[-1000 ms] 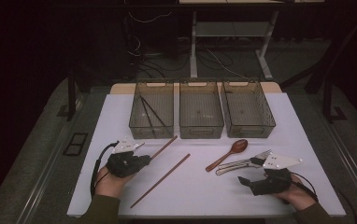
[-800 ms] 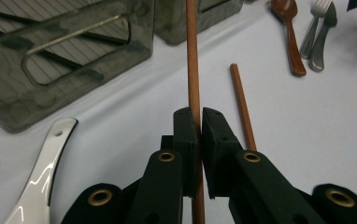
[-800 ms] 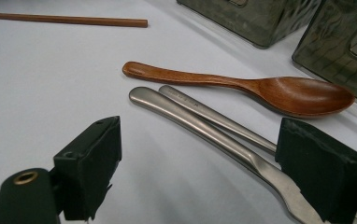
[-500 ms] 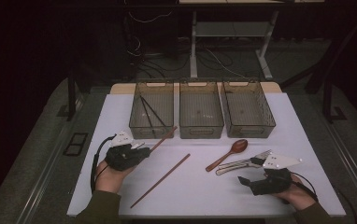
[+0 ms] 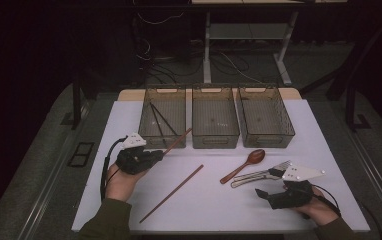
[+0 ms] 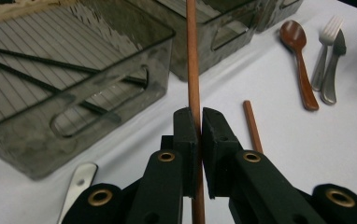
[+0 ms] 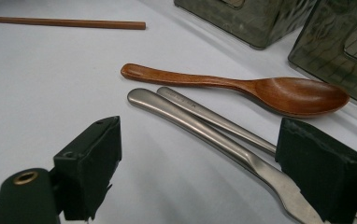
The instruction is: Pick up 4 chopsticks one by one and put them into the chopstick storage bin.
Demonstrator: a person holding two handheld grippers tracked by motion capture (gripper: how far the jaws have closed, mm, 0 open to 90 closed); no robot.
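Note:
My left gripper (image 5: 159,154) (image 6: 199,123) is shut on a brown chopstick (image 5: 178,140) (image 6: 193,65), which slants up toward the left bin (image 5: 149,134) (image 6: 36,140). Thin black sticks lie inside that bin. The second brown chopstick (image 5: 173,192) (image 6: 253,126) (image 7: 64,22) lies flat on the white table. My right gripper (image 5: 269,184) (image 7: 204,177) is open near the front right. Between its jaws lie the handles of a metal knife (image 7: 190,119) (image 6: 333,70) and a fork (image 5: 269,171) (image 6: 324,51). Just beyond them rests a wooden spoon (image 5: 244,164) (image 7: 242,88) (image 6: 298,60).
A middle bin (image 5: 215,141) and a right bin (image 5: 266,141) stand in a row beside the left one at the table's far side. A silvery flat piece (image 6: 79,181) lies by the left gripper. The white table (image 5: 219,210) ends close in front of both hands.
My left gripper has moved away from me toward the left bin, carrying the chopstick up off the table. The right gripper has stayed where it was.

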